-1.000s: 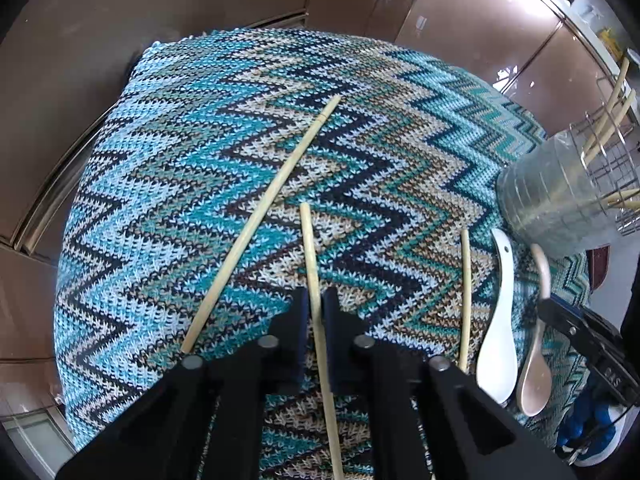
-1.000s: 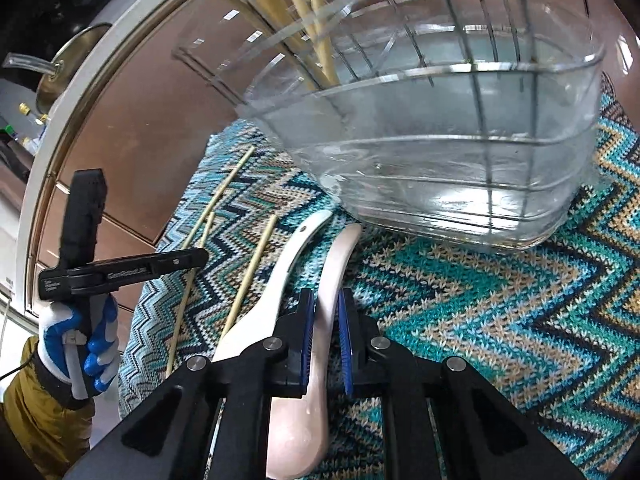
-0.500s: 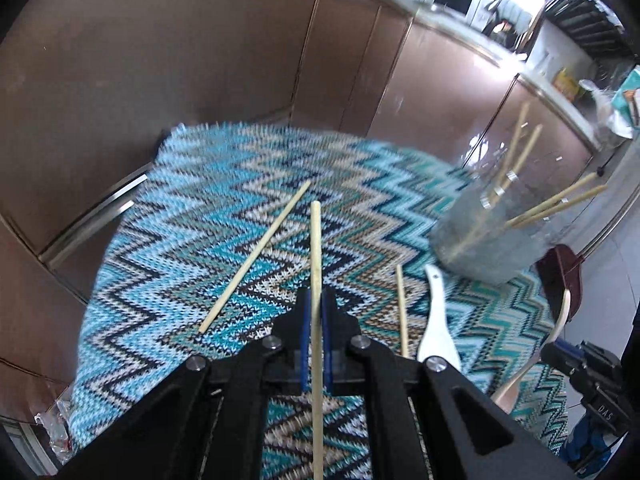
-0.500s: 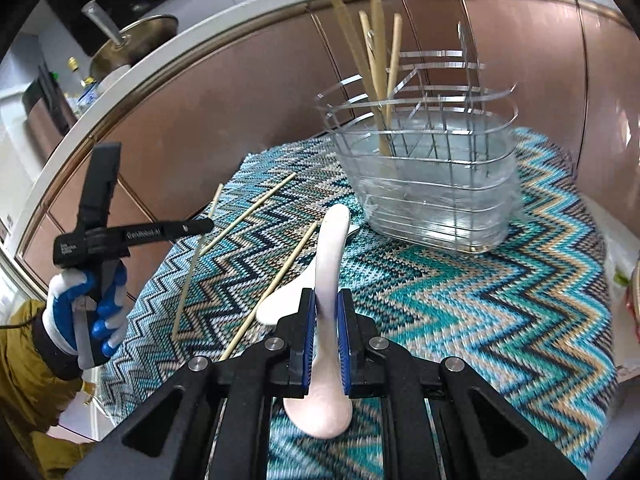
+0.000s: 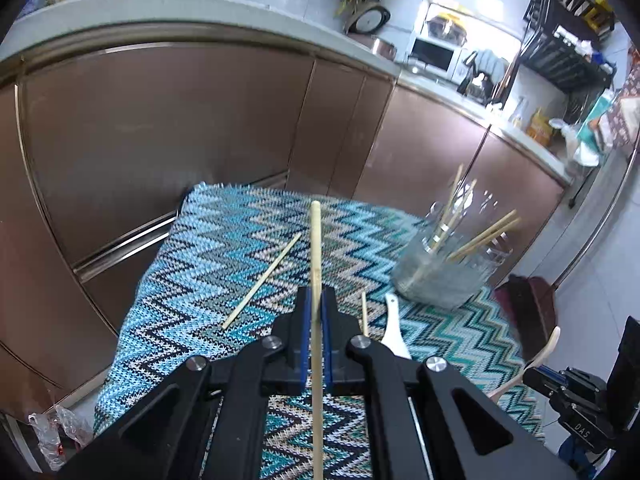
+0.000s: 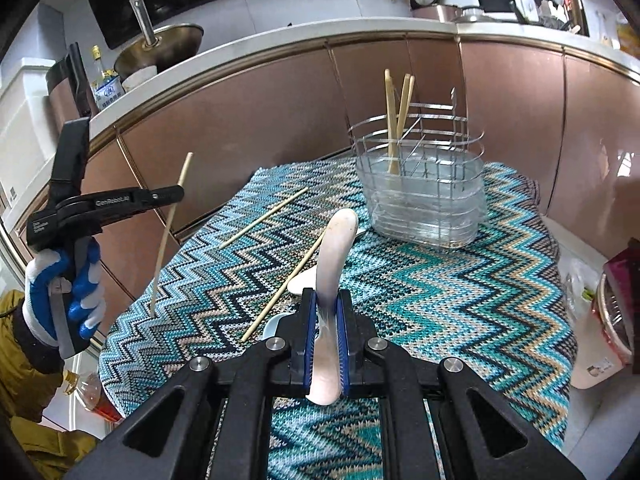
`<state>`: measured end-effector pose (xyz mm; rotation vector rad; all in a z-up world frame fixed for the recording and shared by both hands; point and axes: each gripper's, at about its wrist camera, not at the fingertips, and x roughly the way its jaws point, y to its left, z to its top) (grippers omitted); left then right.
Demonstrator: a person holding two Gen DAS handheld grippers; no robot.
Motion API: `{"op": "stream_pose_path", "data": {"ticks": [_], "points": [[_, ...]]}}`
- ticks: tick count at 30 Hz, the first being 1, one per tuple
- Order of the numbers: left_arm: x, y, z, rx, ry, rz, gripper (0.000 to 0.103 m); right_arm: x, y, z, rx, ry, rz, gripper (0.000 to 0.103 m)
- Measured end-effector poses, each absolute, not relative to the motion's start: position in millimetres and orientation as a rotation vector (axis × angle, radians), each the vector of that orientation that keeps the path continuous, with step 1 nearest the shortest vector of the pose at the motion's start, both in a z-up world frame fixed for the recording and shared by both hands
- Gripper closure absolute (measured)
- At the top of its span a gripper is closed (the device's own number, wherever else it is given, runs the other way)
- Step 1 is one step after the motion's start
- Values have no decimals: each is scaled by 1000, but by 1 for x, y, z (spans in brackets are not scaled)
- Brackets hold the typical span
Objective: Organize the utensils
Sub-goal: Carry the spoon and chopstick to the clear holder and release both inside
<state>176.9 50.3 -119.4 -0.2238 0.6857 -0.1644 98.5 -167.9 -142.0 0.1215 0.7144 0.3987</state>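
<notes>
My left gripper (image 5: 315,300) is shut on a wooden chopstick (image 5: 315,240), lifted above the zigzag cloth (image 5: 200,280); the stick points ahead past the fingertips. In the right wrist view that left gripper (image 6: 176,194) hangs at the left with its chopstick (image 6: 170,232) slanting down. My right gripper (image 6: 325,304) is shut on the handle of a pale spoon (image 6: 338,248), raised over the cloth. A wire utensil holder (image 6: 424,200) with several chopsticks stands at the back right. Two chopsticks (image 6: 264,218) (image 6: 284,292) and a white spoon (image 5: 394,332) lie on the cloth.
Brown cabinet fronts (image 5: 180,120) close off the space behind the cloth-covered table, under a white countertop (image 6: 280,44). A gloved hand (image 6: 60,280) holds the left gripper. A plastic container (image 6: 612,312) sits off the table's right edge, a bottle (image 6: 92,392) at lower left.
Both grippers have risen from the cloth, the left carrying its chopstick and the right its pale spoon. The views have tipped up, and the holder now looks farther away.
</notes>
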Motion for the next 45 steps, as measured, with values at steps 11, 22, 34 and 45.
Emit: {"op": "stream_pose_path", "data": {"ticks": [11, 22, 34, 45], "points": [[170, 22, -63, -257, 578, -264, 98, 87, -199, -84, 115, 582, 301, 93], [226, -39, 14, -332, 419, -408, 98, 138, -229, -8, 98, 402, 197, 93], [312, -88, 11, -394, 287, -341, 98, 223, -238, -26, 112, 408, 158, 93], [339, -120, -64, -305, 259, -224, 98, 253, -226, -68, 84, 467, 131, 93]]}}
